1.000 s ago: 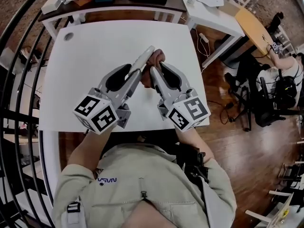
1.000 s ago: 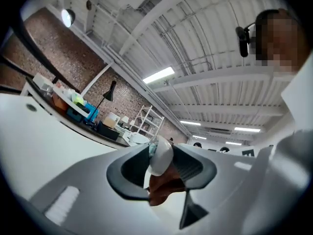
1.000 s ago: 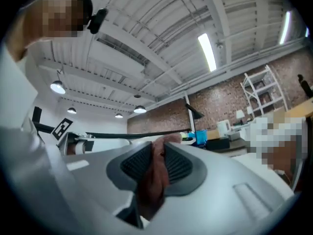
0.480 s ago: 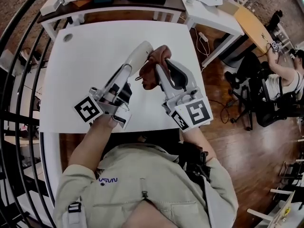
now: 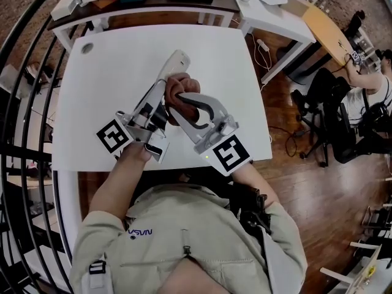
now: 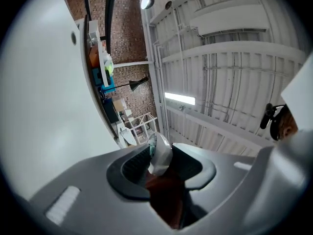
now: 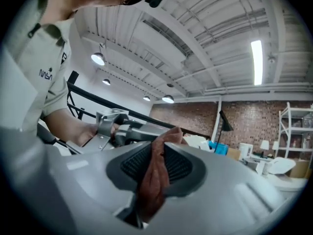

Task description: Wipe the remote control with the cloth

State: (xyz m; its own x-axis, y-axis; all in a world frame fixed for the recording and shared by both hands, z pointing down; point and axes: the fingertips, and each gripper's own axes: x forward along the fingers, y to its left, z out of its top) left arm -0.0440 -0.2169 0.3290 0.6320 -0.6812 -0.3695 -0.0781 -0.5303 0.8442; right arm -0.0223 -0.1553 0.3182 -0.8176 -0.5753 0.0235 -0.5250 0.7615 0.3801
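Note:
A white remote control [image 5: 173, 64] sticks up and away from my left gripper [image 5: 160, 94], which is shut on its near end above the white table [image 5: 110, 72]. In the left gripper view the remote [image 6: 160, 155] shows end-on between the dark pads. My right gripper [image 5: 181, 100] is shut on a bunched brown cloth [image 5: 179, 86] and holds it against the remote's right side, just beyond the left jaws. The cloth [image 7: 155, 173] hangs between the right gripper's [image 7: 159, 153] ribbed pads, with the left gripper [image 7: 123, 129] and the hand that holds it just behind.
A round hole [image 5: 89, 46] marks the table's far left corner. Behind it stands a dark desk [image 5: 147, 5] with clutter, and a second white table [image 5: 275, 17] at the back right. Office chairs [image 5: 334, 124] and a seated person [image 5: 370, 94] are at the right, a black railing [image 5: 24, 90] at the left.
The right gripper swung left with the cloth, from beside the remote onto it. The left gripper rolled and the remote now points more steeply away.

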